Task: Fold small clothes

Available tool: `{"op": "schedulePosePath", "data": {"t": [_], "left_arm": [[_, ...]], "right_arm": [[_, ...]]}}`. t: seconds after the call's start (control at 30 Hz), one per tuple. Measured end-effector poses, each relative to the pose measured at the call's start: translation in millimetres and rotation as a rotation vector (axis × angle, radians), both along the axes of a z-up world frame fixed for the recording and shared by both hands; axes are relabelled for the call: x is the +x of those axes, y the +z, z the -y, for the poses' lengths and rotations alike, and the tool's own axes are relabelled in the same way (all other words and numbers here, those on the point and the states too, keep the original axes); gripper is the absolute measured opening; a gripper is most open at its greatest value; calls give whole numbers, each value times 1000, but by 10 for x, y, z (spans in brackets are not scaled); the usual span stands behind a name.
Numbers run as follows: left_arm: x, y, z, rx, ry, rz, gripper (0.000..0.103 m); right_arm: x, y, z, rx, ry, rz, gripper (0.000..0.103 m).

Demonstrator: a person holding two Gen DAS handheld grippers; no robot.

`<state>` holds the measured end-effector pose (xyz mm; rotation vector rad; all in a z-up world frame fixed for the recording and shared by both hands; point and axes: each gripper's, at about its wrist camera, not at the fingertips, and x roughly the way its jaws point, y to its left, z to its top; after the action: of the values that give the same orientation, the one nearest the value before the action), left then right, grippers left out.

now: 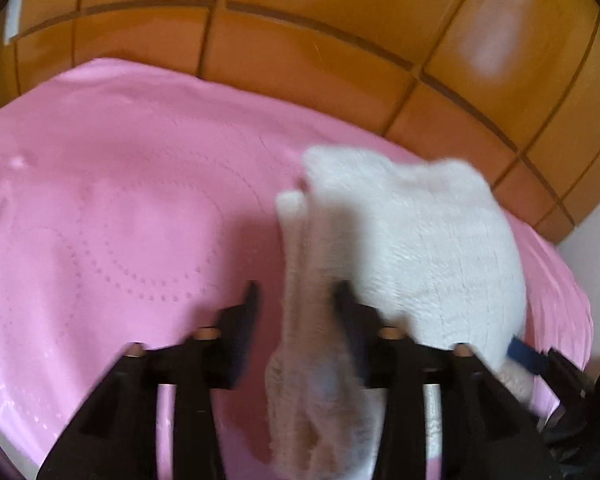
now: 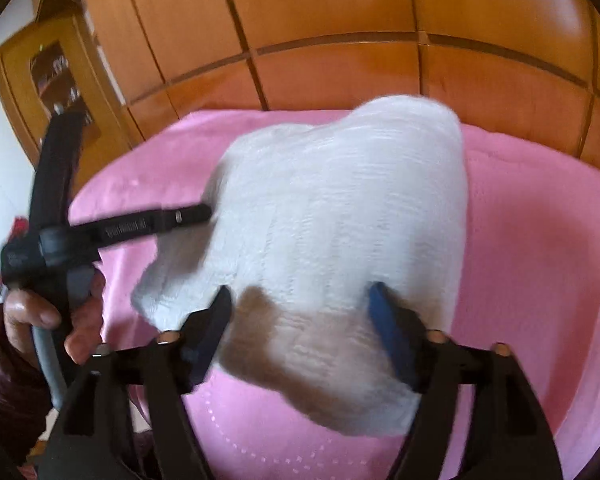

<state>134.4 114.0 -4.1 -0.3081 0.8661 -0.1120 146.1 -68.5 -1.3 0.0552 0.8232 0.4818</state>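
Tilting downward over the pink cover [image 1: 100, 200], both tongs, left [image 1: 296, 296] and right [image 2: 300, 300], spread astride the white knit [image 2: 340, 208].

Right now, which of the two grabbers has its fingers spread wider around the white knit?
The right gripper: its fingers stand far apart across the white knit garment. The left gripper has its fingers closer together around a narrow hanging fold.

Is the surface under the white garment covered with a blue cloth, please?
No, the white garment lies on a pink cloth, seen plainly in the right wrist view.
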Motion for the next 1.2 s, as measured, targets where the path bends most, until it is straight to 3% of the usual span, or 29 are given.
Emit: {"op": "schedulePosePath", "data": {"t": [0.1,0.23,0.4,0.43,0.47,0.57,0.63,0.77,0.9,0.93,1.0,1.1,1.17,1.2], "left_arm": [[-98,192,-38,-7,39,65,48],[-213,367,106,46,16,125,53],[-191,411,371,99,-31,144,53],[-180,394,411,108,-39,145,53],[-159,373,461,118,-50,143,53],[-117,319,534,129,-72,129,53],[-102,252,596,169,-82,118,53],[-28,66,583,244,-65,68,53],[-39,6,464,216,-45,53,54],[-51,13,450,219,-41,55,60],[-76,36,435,233,-22,63,67],[-116,57,416,223,-24,69,67],[-146,64,410,229,-22,75,67],[-163,60,403,230,-22,77,67]], "right_arm": [[-104,55,-20,-27,35,17,91],[-198,208,249,70,61,25,101],[23,458,612,156,-42,48,100],[120,488,679,173,-75,38,94],[161,508,722,179,-93,33,75],[466,523,787,158,-172,-2,32],[645,520,724,162,-154,-26,27],[880,221,345,55,-147,-91,28],[797,74,57,-88,-177,36,31],[774,77,33,-102,-182,50,32],[752,88,43,-101,-184,62,34],[704,124,130,-63,-171,64,40],[655,156,178,-27,-157,66,54],[612,188,224,-1,-153,66,55]]}}
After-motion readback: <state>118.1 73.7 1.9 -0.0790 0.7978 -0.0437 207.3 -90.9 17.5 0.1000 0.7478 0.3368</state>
